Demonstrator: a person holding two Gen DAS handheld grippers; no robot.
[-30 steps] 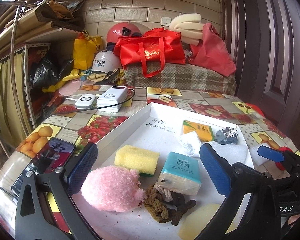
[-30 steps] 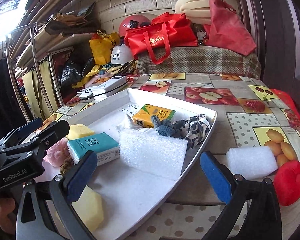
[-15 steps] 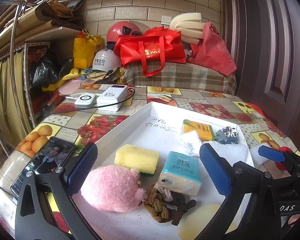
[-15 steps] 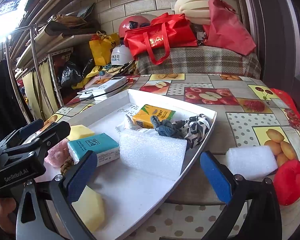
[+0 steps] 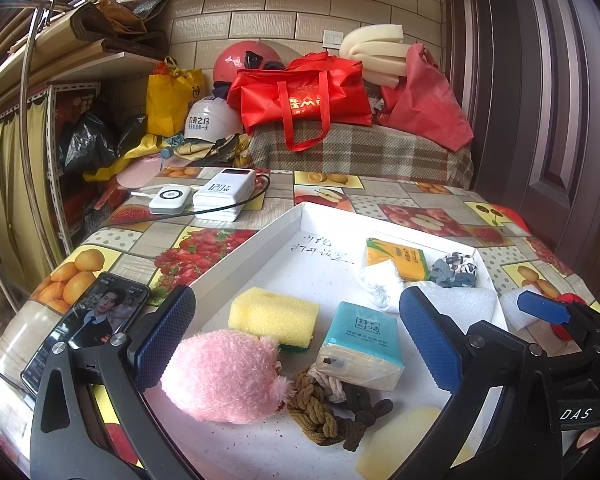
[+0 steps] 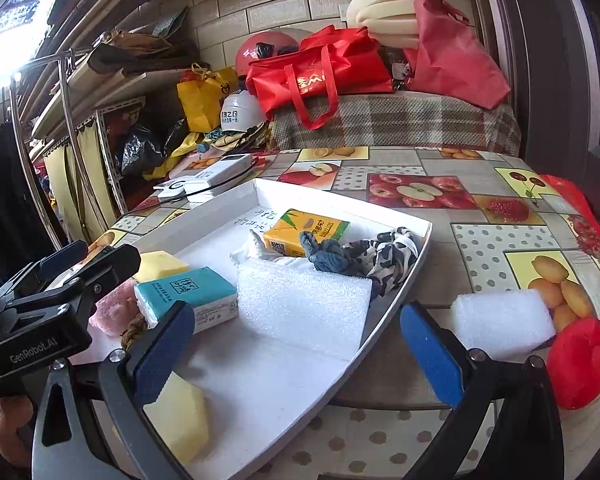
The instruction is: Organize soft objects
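A white tray (image 5: pixel 260 236) (image 6: pixel 420 248) holds a pink plush (image 5: pixel 224 376), a yellow sponge (image 5: pixel 274 314), a teal tissue pack (image 5: pixel 360 340) (image 6: pixel 188 290), a braided rope (image 5: pixel 320 404), an orange tissue pack (image 6: pixel 304 232), a patterned cloth (image 6: pixel 384 252), a white foam sheet (image 6: pixel 304 304) and a pale yellow foam block (image 6: pixel 180 416). My left gripper (image 5: pixel 296 340) hovers open over the plush and teal pack, holding nothing. My right gripper (image 6: pixel 296 348) stands open above the tray's near right edge. Outside the tray lie a white foam block (image 6: pixel 504 324) and a red plush (image 6: pixel 580 360).
A phone (image 5: pixel 88 320) lies on the fruit-print tablecloth (image 6: pixel 480 240) left of the tray. Two white power banks (image 5: pixel 220 196) with a cable sit behind it. Red bags (image 5: pixel 300 92), helmets (image 5: pixel 212 120) and foam rolls crowd the back; shelves stand at the left, a door at the right.
Both grippers stay open and almost still. The phone's screen has lit up with a picture.
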